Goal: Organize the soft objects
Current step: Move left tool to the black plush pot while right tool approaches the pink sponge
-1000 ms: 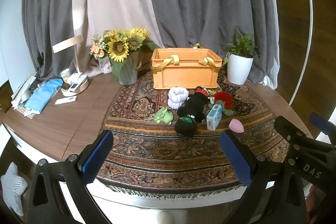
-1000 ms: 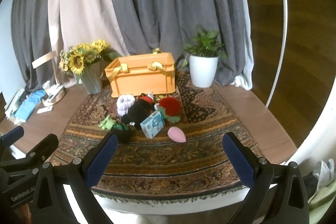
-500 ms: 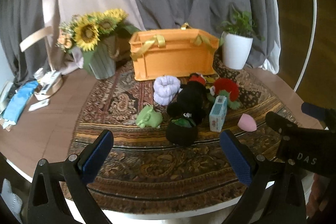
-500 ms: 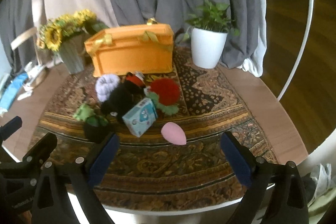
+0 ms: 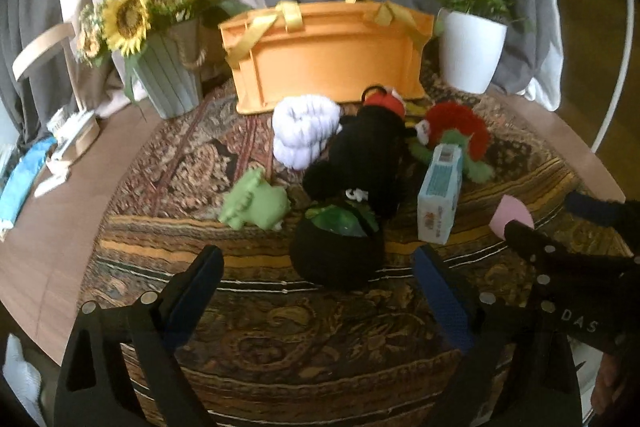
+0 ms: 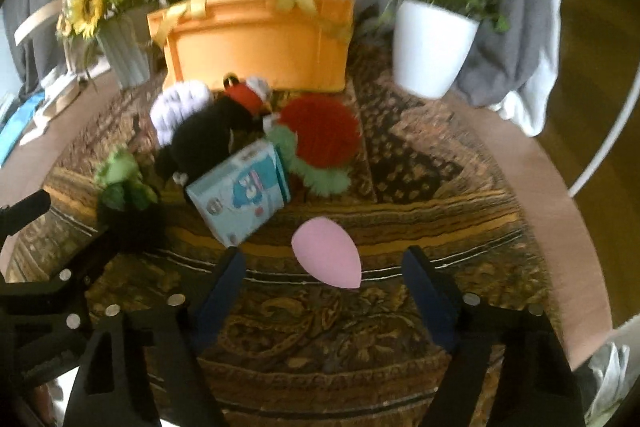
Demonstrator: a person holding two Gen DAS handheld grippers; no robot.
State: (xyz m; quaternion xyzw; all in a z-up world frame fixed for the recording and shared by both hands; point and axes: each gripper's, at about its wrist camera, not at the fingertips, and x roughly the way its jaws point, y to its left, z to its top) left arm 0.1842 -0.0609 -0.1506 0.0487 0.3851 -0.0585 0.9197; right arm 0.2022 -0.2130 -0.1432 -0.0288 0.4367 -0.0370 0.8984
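Note:
Soft toys lie on the patterned rug [image 5: 320, 327] in front of an orange crate [image 5: 332, 59]: a black plush [image 5: 360, 155] with a round black and green end [image 5: 336, 251], a white bundle [image 5: 304, 131], a green plush [image 5: 256, 203], a red and green plush [image 5: 456, 131], a light blue box [image 5: 440, 195] and a pink egg-shaped sponge [image 6: 328, 255]. My left gripper [image 5: 316, 291] is open, just short of the black plush. My right gripper [image 6: 324, 291] is open, with the pink sponge just ahead of the gap between its fingers.
A sunflower vase [image 5: 168, 67] stands left of the crate and a white potted plant [image 5: 472, 43] to its right. Small items and a blue cloth [image 5: 24, 179] lie on the bare wood at far left. Grey curtains hang behind.
Both grippers have moved forward and down toward the toys, which now look much larger. The right gripper has come close to the pink sponge. Both stay open.

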